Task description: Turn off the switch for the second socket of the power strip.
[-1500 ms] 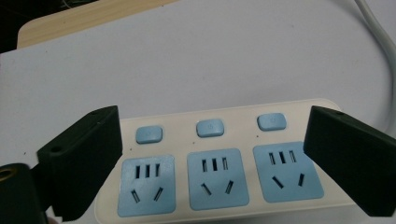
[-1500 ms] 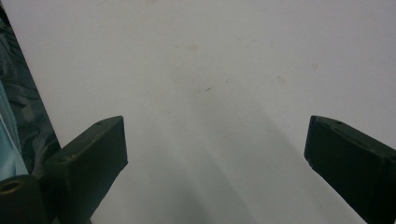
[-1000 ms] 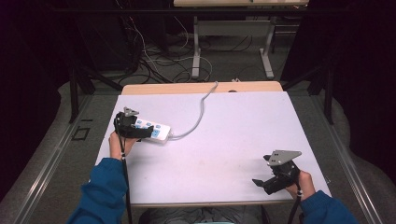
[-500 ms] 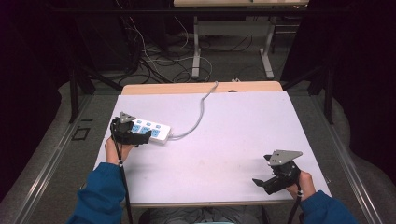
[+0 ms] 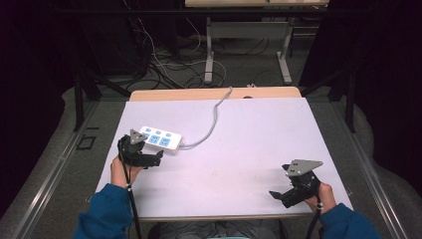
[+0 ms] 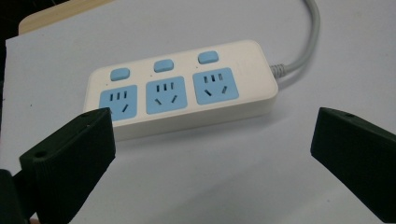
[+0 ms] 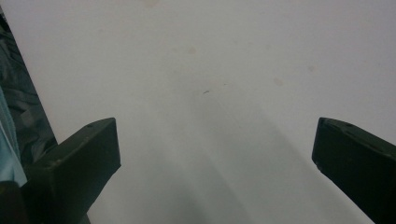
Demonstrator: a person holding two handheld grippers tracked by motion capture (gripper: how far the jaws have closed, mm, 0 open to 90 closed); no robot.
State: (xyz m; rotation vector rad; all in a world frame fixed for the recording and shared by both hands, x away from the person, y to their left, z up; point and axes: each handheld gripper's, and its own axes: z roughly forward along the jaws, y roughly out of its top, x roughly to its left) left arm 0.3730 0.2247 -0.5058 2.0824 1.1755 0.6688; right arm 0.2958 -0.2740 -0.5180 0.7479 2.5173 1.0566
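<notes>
your left gripper [image 5: 158, 158] has its jaws wide open and holds nothing. the power strip [image 6: 182, 88] lies flat on the worktop [image 5: 249, 144] just ahead of those jaws, a bit past their tips and more toward the left jaw than the right one. it is not between them yet. its long side faces you, so the strip looks about as wide as the gap between your jaws.

here is what could go wrong. if you push straight on, the left jaw may bump the end of the strip and shove it away, because the strip is smooth and sits on a smooth sheet. if you close across the long way, the jaws may not fit around it, or they may pinch only a corner and it may swing out.

the grey cord [image 6: 312, 32] runs off from the far end of the strip, past your right jaw. if you lift or drag the strip, the cord may pull back and twist it in your grip.

watch the blue switches [image 6: 163, 65] too. a jaw that comes down on top could press one.

your right gripper [image 5: 278, 195] rests well apart, jaws open and empty over the bare worktop.
</notes>
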